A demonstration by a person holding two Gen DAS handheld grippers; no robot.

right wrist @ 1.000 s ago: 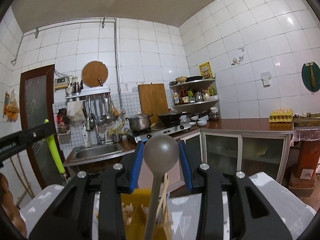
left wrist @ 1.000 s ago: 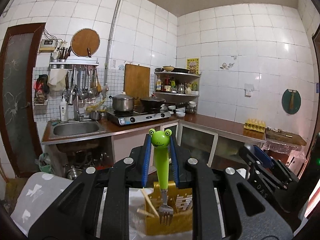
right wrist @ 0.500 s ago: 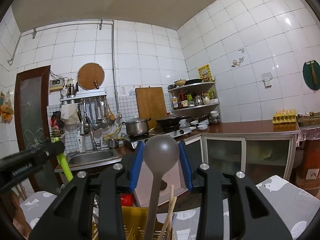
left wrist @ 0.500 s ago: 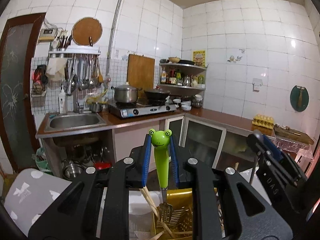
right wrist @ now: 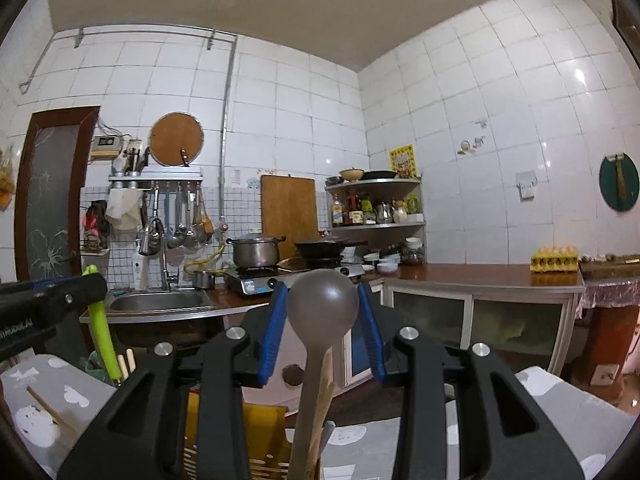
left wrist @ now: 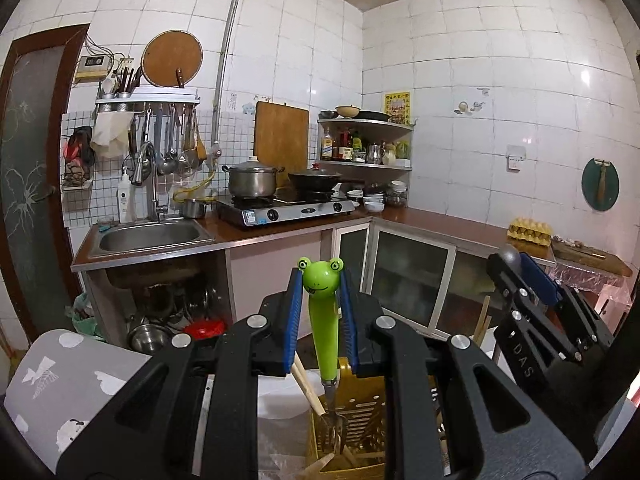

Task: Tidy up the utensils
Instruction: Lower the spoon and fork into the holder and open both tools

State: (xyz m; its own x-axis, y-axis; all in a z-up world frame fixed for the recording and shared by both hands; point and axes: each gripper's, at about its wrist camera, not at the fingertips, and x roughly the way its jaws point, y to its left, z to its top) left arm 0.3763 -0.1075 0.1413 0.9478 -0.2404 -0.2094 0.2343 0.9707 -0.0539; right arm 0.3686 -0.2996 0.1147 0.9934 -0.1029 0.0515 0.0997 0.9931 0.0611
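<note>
Left gripper [left wrist: 320,312]: centre of the left wrist view, blue pads clamped on the green frog-headed handle of the fork [left wrist: 322,320]; also seen at the left edge of the right wrist view [right wrist: 48,312]
Fork: upright, frog face at the top, metal tines [left wrist: 334,434] low in the frame, dipping into the yellow holder [left wrist: 360,416]
Right gripper [right wrist: 322,320]: centre of the right wrist view, blue pads on either side of the grey spoon [right wrist: 322,304] and touching its bowl, so closed on it; also at the right of the left wrist view [left wrist: 532,300]
Spoon: bowl up, handle running down to the bottom of the frame into the holder [right wrist: 264,428]
Holder: bottom centre of both views, slotted yellow walls, standing on a grey cloth [right wrist: 560,408] with white patches
Chopsticks [left wrist: 306,384]: wooden, leaning in the holder just left of the fork; another stick [left wrist: 482,320] stands up at the right
Loose stick [right wrist: 50,410]: lying on the cloth, lower left of the right wrist view
Background: sink [left wrist: 150,236], stove [left wrist: 284,210] with pot [left wrist: 252,180], egg tray [left wrist: 528,230] on the counter at the right
</note>
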